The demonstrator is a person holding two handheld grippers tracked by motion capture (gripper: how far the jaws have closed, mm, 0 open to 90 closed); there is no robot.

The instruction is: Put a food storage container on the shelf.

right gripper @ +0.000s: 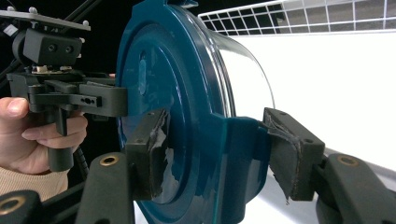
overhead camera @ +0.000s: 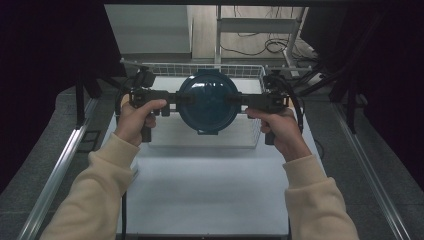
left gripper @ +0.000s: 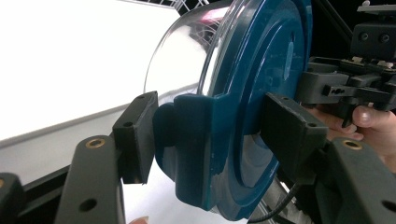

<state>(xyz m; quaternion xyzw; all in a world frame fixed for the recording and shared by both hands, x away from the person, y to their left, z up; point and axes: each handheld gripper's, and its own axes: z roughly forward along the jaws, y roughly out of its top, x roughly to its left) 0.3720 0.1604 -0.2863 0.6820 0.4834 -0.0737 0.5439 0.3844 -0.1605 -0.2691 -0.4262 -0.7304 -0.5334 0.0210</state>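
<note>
Round clear-glass bowl with dark-blue plastic lid held between both tools, above white wire basket on white table. Left tool clamped on one lid tab, right tool on opposite tab: balanced two-sided carry, lid kept seated. Bowl apparently empty.

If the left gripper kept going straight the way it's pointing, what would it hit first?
Most likely the lidded bowl it already clamps: the left gripper points across at the right gripper, with the bowl between them.
</note>
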